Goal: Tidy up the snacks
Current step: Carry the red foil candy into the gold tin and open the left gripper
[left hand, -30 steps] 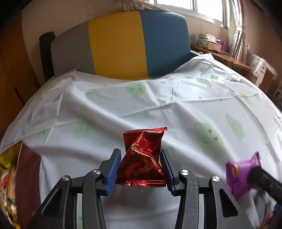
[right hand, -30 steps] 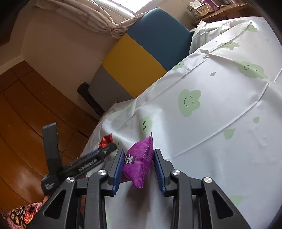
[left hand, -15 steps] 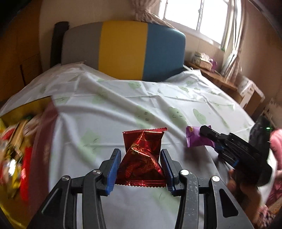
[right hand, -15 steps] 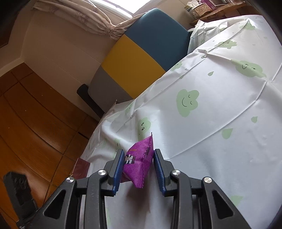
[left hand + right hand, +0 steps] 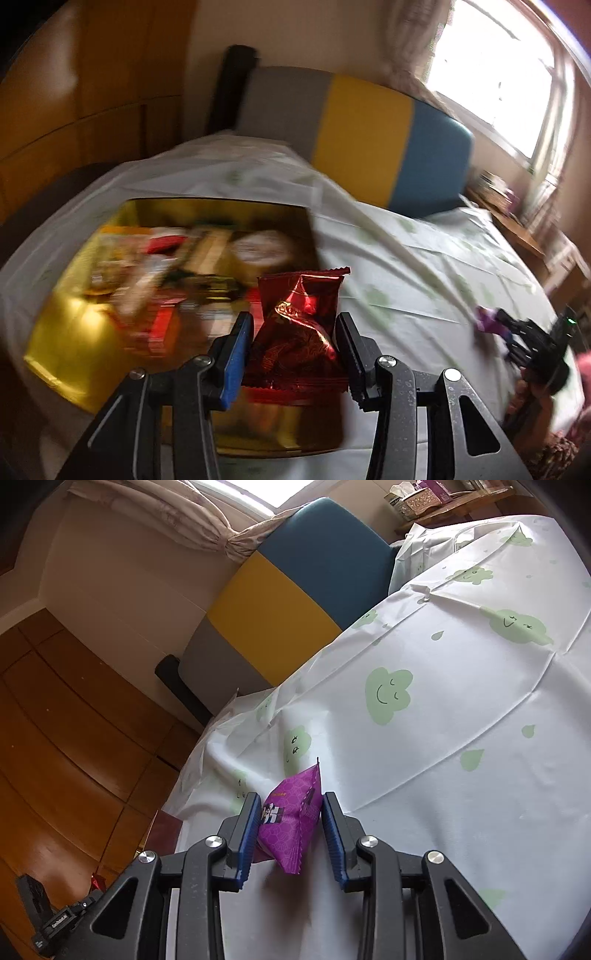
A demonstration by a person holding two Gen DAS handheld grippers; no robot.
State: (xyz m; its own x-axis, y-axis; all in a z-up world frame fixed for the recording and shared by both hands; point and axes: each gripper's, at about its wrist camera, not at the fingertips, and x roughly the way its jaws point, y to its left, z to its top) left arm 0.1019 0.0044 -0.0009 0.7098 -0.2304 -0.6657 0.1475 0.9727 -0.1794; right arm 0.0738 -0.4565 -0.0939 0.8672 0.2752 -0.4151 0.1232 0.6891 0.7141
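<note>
Snacks in both my grippers, one packet each.

My left gripper (image 5: 293,345) is clamped on a red foil packet (image 5: 297,332), held above the gold box (image 5: 62,332) of blurred mixed snacks on the cloud-print sheet (image 5: 443,738). My right gripper (image 5: 288,825) pinches a purple packet (image 5: 291,816) over the sheet, well apart from the box, with the striped headboard (image 5: 295,590) beyond.

Cloud-print sheeted bed (image 5: 461,709), gold snack box (image 5: 74,332)
</note>
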